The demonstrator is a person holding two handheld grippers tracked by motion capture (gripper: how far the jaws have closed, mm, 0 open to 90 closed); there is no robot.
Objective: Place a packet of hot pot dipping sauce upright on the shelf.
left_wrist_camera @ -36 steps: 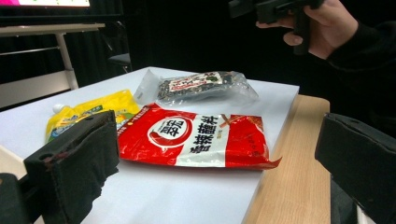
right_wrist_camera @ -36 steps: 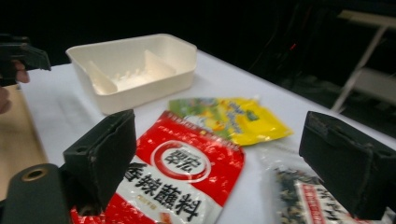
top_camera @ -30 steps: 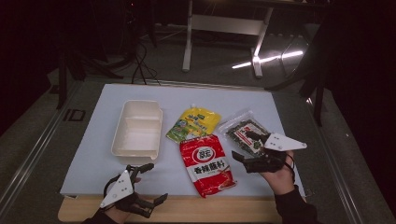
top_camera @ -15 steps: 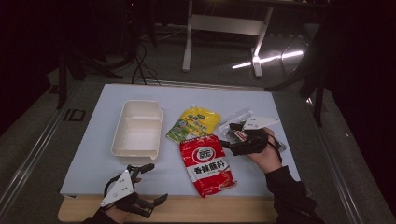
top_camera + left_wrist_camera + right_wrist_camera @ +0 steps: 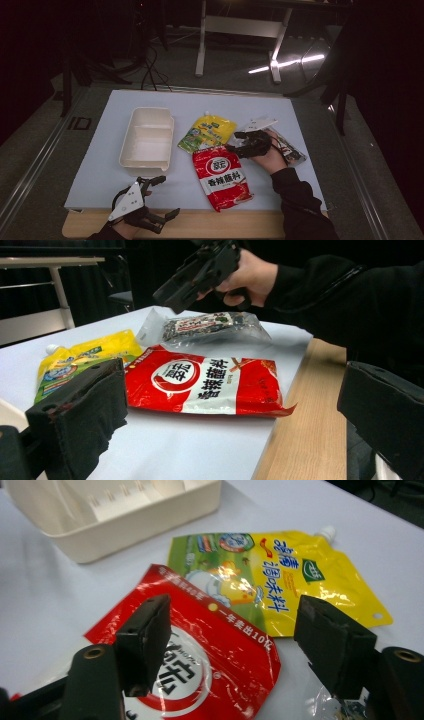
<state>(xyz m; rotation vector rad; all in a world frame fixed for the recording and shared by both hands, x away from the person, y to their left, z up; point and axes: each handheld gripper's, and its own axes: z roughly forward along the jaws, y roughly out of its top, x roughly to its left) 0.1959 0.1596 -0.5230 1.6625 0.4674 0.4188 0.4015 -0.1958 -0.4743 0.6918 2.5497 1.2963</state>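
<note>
The right claw (image 5: 235, 146) is hovering over the top edge of the red packet (image 5: 221, 177), just where that packet meets the yellow pouch (image 5: 207, 132). Its jaws are standing spread and have just been closing in; in the right gripper view they are framing the red packet's upper corner (image 5: 200, 650) and the lower part of the yellow pouch (image 5: 270, 580), with nothing pinched between them. The person's right hand (image 5: 270, 155) is lying over the clear bag of dark contents (image 5: 292, 150), which is sitting at the right side of the pale surface (image 5: 100, 165).

The red packet is lying flat near the middle of the surface, its top edge touching or slightly overlapping the yellow pouch. The white tray (image 5: 146, 138) is standing to the left of both, apart from them.

The left claw (image 5: 162, 197) is resting at the near edge of the surface, well apart from the packets. Its jaws are standing spread, holding nothing; in the left gripper view they are framing the red packet (image 5: 210, 387) at a distance, with the right claw (image 5: 172, 297) raised above the clear bag (image 5: 215, 327).
</note>
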